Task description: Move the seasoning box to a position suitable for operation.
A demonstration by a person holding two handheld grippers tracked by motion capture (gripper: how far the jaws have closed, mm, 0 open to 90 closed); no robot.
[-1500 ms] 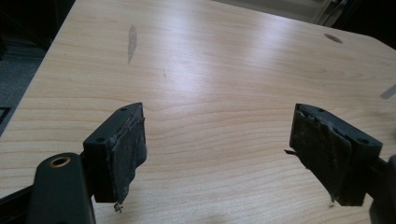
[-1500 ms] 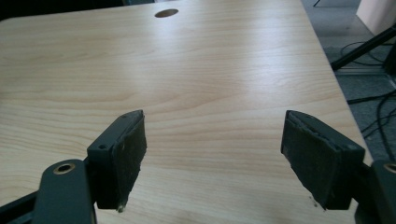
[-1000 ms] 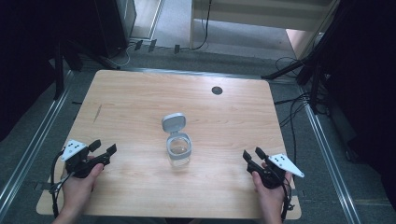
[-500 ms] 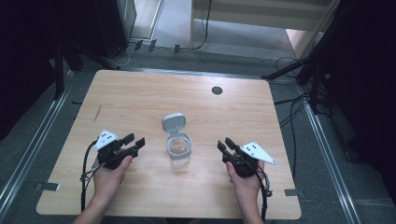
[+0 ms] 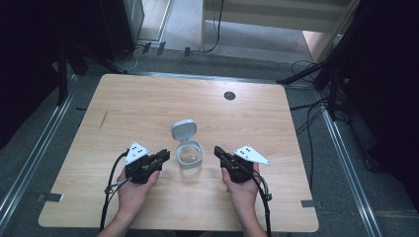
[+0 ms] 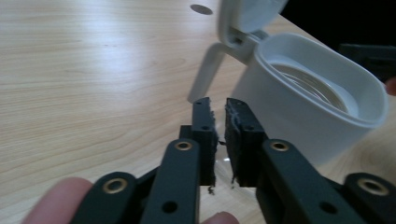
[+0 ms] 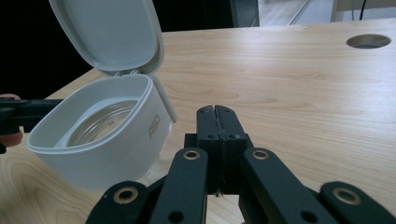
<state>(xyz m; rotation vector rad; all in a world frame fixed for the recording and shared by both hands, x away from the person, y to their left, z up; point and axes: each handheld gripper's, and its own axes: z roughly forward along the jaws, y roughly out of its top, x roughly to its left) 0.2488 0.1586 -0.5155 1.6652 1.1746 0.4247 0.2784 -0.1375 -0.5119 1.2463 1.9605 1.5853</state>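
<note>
left gripper [image 5: 162,157] | right gripper [image 5: 219,152] | flank open-lidded white container [image 5: 189,157]

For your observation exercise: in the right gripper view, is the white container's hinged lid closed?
No. The hinged lid stands flipped up behind the white container, leaving its opening uncovered.

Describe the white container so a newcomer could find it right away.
On the light wooden table, look near the middle, between the left gripper and the right gripper. There stands a small white plastic container with clear lower walls. Its hinged flip lid stands open.
</note>
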